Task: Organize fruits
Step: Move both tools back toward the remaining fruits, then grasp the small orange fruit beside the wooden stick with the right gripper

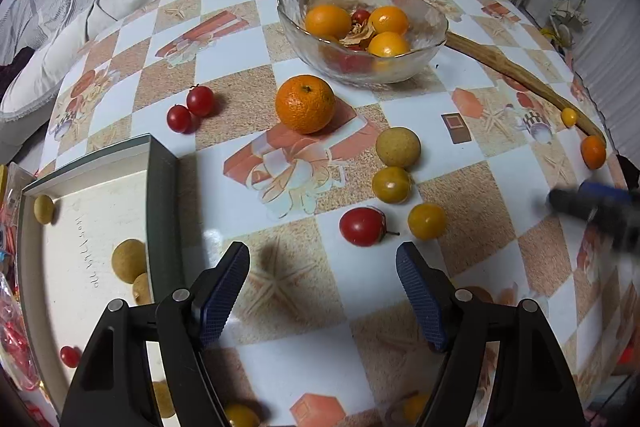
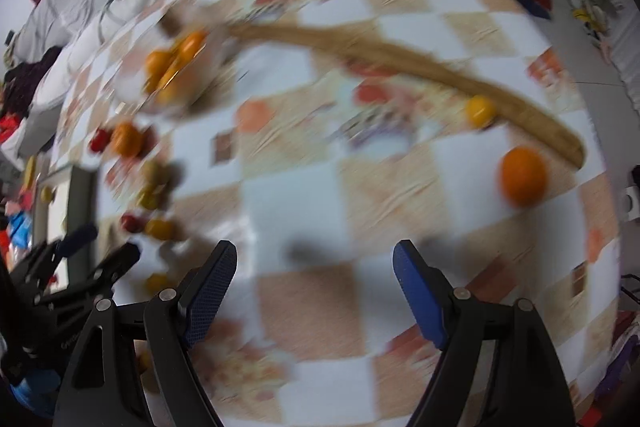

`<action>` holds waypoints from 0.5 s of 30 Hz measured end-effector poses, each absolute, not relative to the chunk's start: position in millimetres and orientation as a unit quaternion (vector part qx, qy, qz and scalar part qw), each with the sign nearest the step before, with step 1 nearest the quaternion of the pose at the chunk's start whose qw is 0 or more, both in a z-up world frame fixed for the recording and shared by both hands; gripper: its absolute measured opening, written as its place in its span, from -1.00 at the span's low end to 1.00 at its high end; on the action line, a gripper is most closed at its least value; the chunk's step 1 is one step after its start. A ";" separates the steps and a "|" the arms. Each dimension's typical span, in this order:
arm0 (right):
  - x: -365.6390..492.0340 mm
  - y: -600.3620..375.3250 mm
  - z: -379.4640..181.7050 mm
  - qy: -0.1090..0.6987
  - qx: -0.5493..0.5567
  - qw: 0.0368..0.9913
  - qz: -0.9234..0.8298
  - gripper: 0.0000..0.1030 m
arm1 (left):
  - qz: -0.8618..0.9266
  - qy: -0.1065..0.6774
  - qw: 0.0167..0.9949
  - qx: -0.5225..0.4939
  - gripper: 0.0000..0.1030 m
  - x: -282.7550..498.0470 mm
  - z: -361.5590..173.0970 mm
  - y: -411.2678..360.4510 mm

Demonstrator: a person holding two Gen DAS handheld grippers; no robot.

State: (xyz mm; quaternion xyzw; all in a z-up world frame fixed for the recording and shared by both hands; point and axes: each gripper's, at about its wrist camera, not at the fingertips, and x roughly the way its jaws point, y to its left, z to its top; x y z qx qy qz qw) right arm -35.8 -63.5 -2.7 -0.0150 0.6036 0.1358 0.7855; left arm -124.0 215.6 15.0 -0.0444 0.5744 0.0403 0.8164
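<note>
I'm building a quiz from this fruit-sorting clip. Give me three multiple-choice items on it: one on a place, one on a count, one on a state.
1. Where is the large orange?
A. in the glass bowl
B. on the tablecloth in front of the bowl
C. in the white tray

2. How many red cherry tomatoes sit as a pair left of the large orange?
A. two
B. four
C. five

3. The left gripper is:
A. shut on a tomato
B. open, holding nothing
C. shut on nothing

Answers: B, it rests on the tablecloth before the glass bowl; A, two cherry tomatoes touch; B, only cloth shows between its fingers.
</note>
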 end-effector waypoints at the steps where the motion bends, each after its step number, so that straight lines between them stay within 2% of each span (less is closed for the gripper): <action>1: -28.5 -69.9 0.2 0.597 -0.015 0.792 0.127 0.62 | 0.042 0.574 0.817 -0.045 0.50 -122.7 14.0 214.9; 7: 11.5 -100.8 8.0 0.571 -0.021 0.818 0.070 0.59 | 0.054 0.573 0.816 -0.044 0.50 -114.8 9.2 211.2; 9: 19.9 -107.6 8.6 0.564 -0.023 0.823 0.063 0.43 | 0.057 0.573 0.817 -0.044 0.50 -112.7 7.9 209.6; 15: 39.0 -108.5 4.7 0.562 -0.043 0.823 0.066 0.21 | 0.063 0.571 0.817 -0.045 0.50 -107.0 4.3 204.1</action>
